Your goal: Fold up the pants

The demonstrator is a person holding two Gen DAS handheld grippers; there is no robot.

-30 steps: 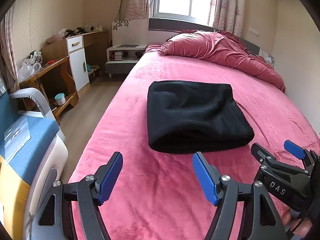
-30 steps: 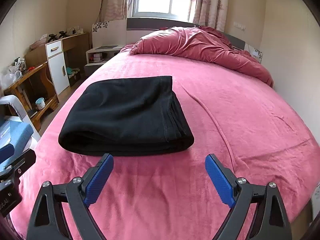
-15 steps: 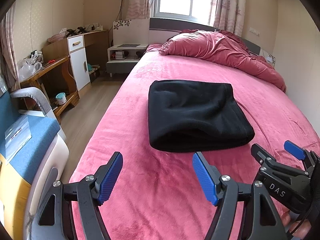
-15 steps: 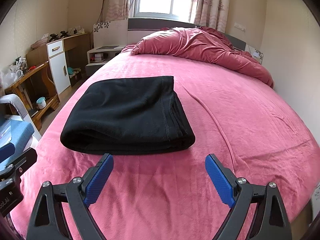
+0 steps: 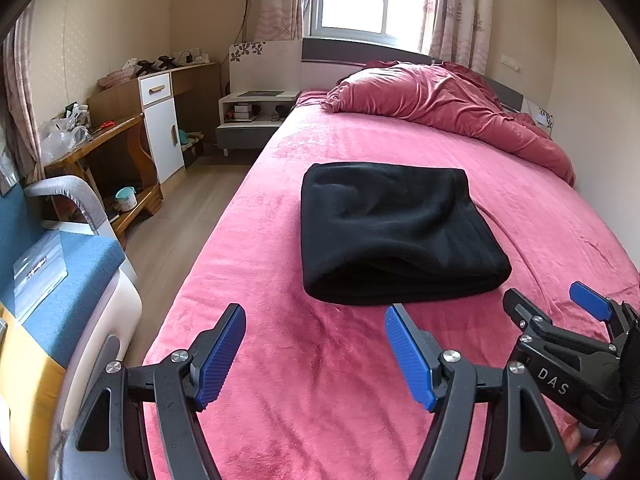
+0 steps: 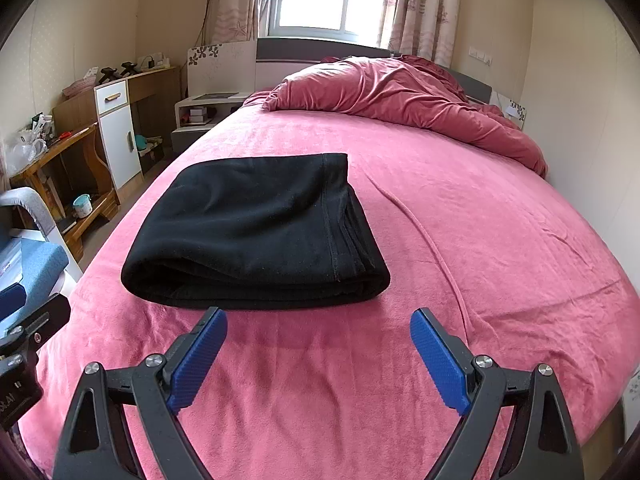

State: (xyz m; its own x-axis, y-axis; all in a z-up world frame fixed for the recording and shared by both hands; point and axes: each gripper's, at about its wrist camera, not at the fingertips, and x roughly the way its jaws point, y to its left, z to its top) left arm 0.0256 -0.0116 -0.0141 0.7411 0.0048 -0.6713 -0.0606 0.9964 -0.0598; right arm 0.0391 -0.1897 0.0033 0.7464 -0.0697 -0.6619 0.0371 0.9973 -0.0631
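The black pants (image 5: 392, 232) lie folded into a thick rectangle on the pink bed (image 5: 312, 380); they also show in the right wrist view (image 6: 256, 232). My left gripper (image 5: 316, 354) is open and empty, just short of the near folded edge. My right gripper (image 6: 318, 356) is open and empty, also just short of that edge, and shows at the right of the left wrist view (image 5: 560, 308). Neither touches the pants.
A bunched red duvet (image 5: 440, 100) lies at the head of the bed. A blue-cushioned chair (image 5: 52, 280) stands at the near left. A wooden desk (image 5: 100, 140), a white cabinet (image 5: 160, 128) and a nightstand (image 5: 252, 116) line the left wall. The right wall (image 6: 580, 100) runs beside the bed.
Both grippers have drawn back slightly from the folded pants and stay open. The pants have not moved.
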